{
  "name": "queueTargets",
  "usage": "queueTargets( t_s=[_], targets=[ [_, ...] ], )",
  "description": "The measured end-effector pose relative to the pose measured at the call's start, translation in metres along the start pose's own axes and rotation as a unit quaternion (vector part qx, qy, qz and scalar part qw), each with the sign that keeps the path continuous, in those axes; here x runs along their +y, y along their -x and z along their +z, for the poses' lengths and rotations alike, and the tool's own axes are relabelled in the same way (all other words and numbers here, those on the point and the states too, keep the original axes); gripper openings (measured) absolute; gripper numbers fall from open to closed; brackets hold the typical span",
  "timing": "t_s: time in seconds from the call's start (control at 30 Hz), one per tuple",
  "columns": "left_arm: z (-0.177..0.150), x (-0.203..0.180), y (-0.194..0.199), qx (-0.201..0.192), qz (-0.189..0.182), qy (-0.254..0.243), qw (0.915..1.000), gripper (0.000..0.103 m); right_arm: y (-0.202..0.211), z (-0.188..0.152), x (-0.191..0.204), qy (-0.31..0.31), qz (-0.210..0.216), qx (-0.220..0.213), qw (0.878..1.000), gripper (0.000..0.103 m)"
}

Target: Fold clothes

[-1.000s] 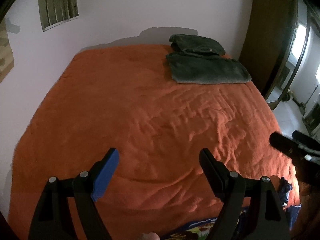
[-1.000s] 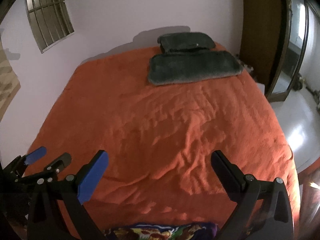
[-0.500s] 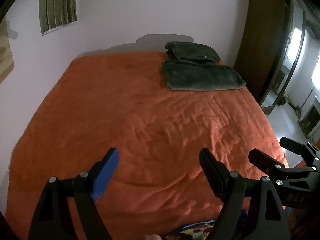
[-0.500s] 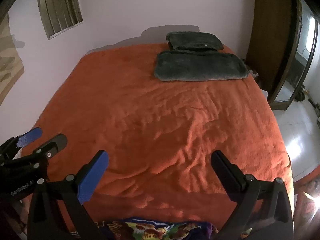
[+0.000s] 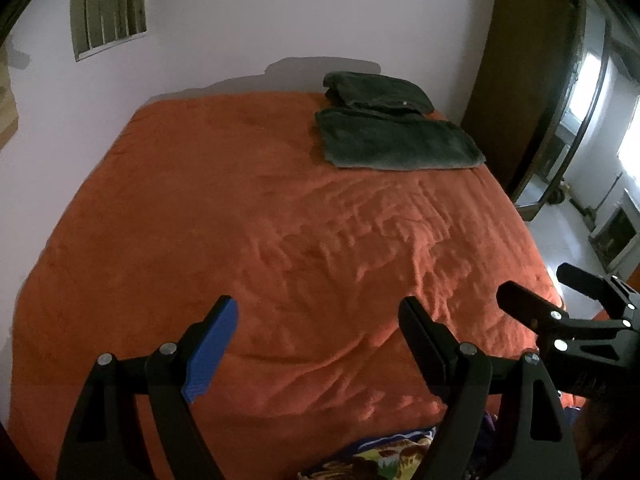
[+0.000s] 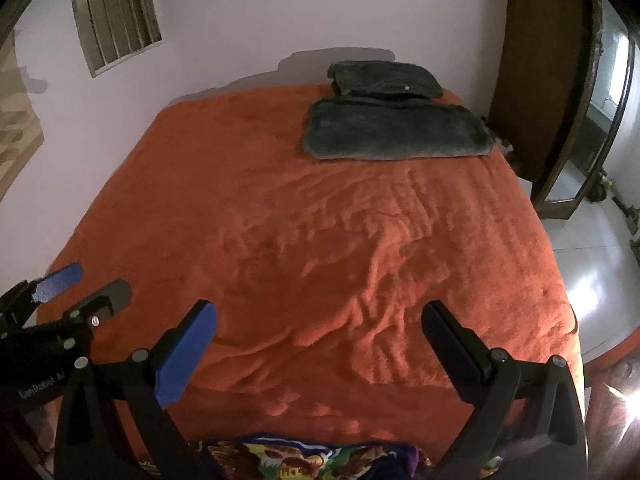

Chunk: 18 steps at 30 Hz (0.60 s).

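A colourful printed garment lies bunched at the near edge of the bed, below both grippers; it also shows in the left wrist view. My left gripper is open and empty above the orange blanket. My right gripper is open and empty above the same blanket. Each gripper shows in the other's view: the right one at the right edge, the left one at the left edge, both with jaws apart.
A folded dark green blanket and a dark pillow lie at the bed's far right. A white wall with a barred window is behind. A wooden door and glossy floor are to the right.
Both grippers have lifted and tilted slightly; each has come further into the other's view. Both stay open and empty.
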State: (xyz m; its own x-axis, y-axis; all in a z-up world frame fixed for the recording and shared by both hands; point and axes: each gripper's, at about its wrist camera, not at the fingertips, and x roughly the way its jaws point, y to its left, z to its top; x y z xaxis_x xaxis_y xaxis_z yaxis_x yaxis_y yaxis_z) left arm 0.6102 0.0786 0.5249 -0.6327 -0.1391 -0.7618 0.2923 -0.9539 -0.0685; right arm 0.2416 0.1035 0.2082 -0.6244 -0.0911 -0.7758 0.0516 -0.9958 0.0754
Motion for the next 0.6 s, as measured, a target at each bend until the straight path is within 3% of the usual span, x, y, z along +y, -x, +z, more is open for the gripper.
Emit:
queueTargets(
  t_s=[0.6],
  targets=[
    [-0.0041, -0.007, -0.0015, 0.006, -0.009, -0.011, 0.9999, 0.083, -0.0036, -0.0009, -0.0052, 0.0, 0.006, 0.009, 1.0, 0.102]
  ],
)
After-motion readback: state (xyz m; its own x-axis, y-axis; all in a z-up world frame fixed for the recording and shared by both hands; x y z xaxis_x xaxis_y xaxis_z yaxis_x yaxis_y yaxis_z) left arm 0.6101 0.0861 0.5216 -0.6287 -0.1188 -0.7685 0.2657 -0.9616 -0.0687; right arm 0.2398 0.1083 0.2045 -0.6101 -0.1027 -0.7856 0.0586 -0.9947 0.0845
